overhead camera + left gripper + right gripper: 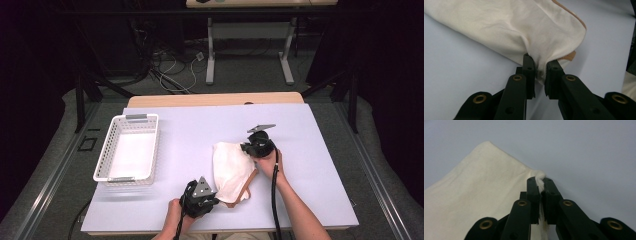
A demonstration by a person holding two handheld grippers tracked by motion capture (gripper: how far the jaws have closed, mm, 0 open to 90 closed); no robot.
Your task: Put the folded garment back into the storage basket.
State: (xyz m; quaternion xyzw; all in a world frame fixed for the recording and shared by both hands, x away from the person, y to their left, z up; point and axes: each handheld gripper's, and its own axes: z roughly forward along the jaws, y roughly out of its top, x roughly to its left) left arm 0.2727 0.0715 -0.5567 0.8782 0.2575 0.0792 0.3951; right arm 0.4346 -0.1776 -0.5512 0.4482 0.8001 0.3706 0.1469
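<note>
High view: two tools [216, 196] [246, 149] pinch one cloth [230, 170]; one basket [127, 148] nearby.

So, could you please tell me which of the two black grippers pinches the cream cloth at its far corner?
The right gripper; the left gripper grips the cream cloth at its near edge.

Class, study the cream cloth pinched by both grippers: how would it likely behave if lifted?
The cream cloth is probably floppy: it bunches and creases where the left gripper pinches it. It would likely sag between that and the right gripper. It seems light, since thin folds lie flat.
</note>
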